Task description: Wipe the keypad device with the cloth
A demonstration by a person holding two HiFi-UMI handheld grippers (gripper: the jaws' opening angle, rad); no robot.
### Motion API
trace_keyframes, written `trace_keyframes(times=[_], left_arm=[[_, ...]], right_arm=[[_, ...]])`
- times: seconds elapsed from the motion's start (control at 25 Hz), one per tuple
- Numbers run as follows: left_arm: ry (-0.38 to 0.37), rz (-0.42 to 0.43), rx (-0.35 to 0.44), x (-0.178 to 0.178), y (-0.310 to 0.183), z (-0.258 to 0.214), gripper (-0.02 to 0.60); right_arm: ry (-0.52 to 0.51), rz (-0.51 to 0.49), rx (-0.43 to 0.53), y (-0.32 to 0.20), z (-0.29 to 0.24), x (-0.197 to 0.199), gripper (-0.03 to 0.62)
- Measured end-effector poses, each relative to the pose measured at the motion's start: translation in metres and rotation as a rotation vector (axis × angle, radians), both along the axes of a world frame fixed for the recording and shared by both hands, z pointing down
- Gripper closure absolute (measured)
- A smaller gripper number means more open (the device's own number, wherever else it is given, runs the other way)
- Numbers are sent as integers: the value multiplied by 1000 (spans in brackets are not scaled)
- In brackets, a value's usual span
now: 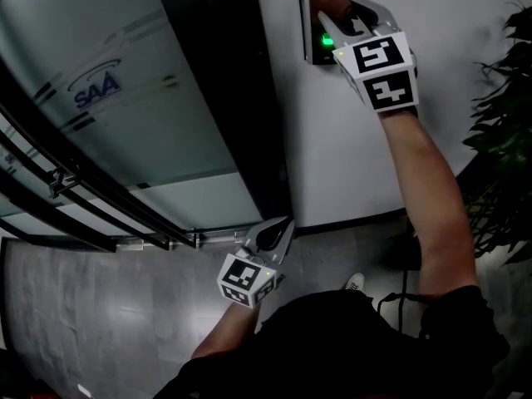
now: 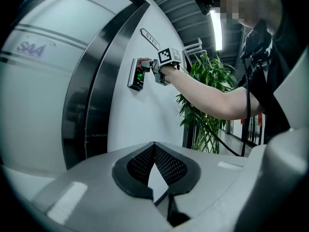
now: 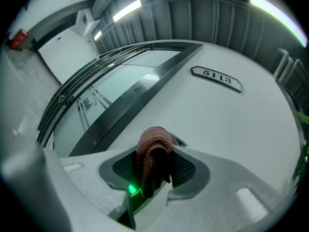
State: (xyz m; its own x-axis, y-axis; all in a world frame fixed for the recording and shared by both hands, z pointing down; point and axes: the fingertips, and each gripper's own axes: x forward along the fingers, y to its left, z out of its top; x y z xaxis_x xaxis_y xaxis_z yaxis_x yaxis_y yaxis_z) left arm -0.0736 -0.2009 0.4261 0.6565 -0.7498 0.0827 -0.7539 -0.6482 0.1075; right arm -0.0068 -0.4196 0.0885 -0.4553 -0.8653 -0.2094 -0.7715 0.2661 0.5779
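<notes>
The keypad device (image 1: pixel 313 23) is a dark panel in a metal frame on the white wall, with a green light (image 1: pixel 327 41) glowing on it. My right gripper (image 1: pixel 339 8) is shut on a reddish-brown cloth (image 1: pixel 331 1) and presses it against the device's upper part. In the right gripper view the cloth (image 3: pixel 153 151) bulges out between the jaws, and the green light (image 3: pixel 131 190) shows just below. The left gripper view shows the device (image 2: pixel 137 75) far off with the cloth (image 2: pixel 144 62) on it. My left gripper (image 1: pixel 278 227) hangs low near the floor, jaws together, holding nothing.
A dark door frame (image 1: pixel 224 98) and a frosted glass door (image 1: pixel 108 90) stand left of the device. A room number plate (image 3: pixel 216 78) is fixed higher on the wall. A leafy plant (image 1: pixel 503 131) stands to the right. Grey tiled floor (image 1: pixel 108 314) lies below.
</notes>
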Motion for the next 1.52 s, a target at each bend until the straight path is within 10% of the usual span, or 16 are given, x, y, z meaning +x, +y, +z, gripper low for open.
trace_keyframes(times=[1.52], left_arm=[[-7,4,-3,4,2,1,566]], right_arm=[[20,-4,-162,-1,114,7,448]])
